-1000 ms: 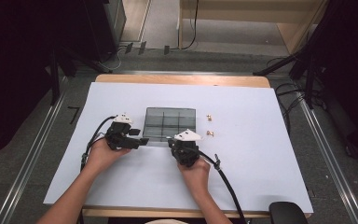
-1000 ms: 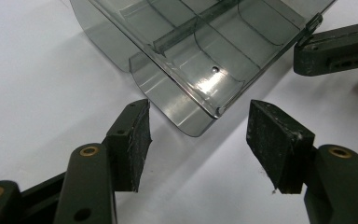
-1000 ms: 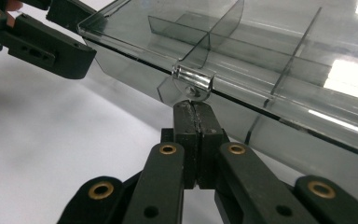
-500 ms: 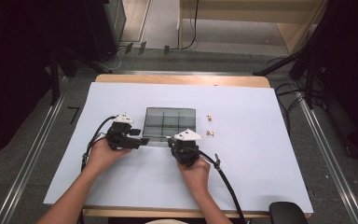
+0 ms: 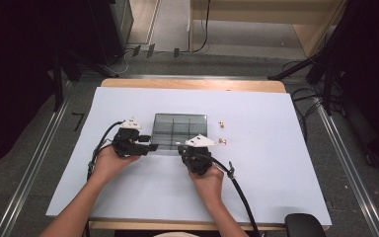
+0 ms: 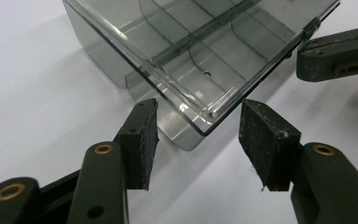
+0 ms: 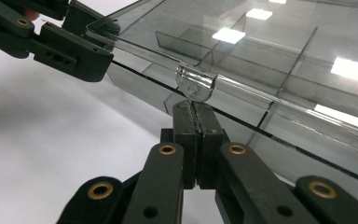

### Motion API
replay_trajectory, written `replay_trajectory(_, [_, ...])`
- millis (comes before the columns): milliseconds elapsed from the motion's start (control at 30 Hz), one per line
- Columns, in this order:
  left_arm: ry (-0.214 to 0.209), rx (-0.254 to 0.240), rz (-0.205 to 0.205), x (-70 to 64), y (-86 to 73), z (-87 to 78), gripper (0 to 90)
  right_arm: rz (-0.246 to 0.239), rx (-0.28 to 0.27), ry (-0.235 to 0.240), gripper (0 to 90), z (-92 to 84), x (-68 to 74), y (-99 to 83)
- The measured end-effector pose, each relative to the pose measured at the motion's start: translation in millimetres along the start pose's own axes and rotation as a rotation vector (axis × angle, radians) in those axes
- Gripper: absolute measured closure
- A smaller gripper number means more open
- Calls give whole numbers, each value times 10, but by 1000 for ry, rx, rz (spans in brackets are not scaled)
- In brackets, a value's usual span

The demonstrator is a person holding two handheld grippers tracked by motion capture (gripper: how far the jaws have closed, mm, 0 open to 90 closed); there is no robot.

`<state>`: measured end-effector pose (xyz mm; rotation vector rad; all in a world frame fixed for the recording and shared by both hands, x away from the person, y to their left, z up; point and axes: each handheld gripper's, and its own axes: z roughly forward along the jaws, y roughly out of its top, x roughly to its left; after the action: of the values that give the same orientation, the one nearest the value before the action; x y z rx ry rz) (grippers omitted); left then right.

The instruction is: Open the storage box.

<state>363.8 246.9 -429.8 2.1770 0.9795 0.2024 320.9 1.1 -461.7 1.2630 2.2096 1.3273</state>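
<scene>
A smoky clear compartment box (image 5: 180, 129) lies flat on the white table. My left gripper (image 5: 151, 146) is at its near left corner. In the left gripper view its jaws (image 6: 198, 135) have just been closing and straddle the corner of the lid (image 6: 200, 46). Gaps still show on both sides, so the pads do not press on it. My right gripper (image 5: 187, 148) is at the box's near edge. Its jaws (image 7: 196, 109) are shut with nothing between them, tips just under the lid's clear latch tab (image 7: 195, 84). The lid there looks raised off the base.
Two small brass parts (image 5: 221, 124) (image 5: 222, 141) lie on the white sheet just right of the box. The right gripper's cable (image 5: 239, 190) trails toward the near table edge. Bare sheet (image 5: 276, 173) spreads around the box.
</scene>
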Motion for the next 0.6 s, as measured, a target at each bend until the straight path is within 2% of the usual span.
replay_trajectory(400, [4, -21, -2, -28, 56, -11, 543, 1, 9, 10, 883, -54, -44, 69])
replay_trajectory(600, [9, -18, -1, -35, 64, -11, 544, -3, 18, 12, 841, -81, -97, 88])
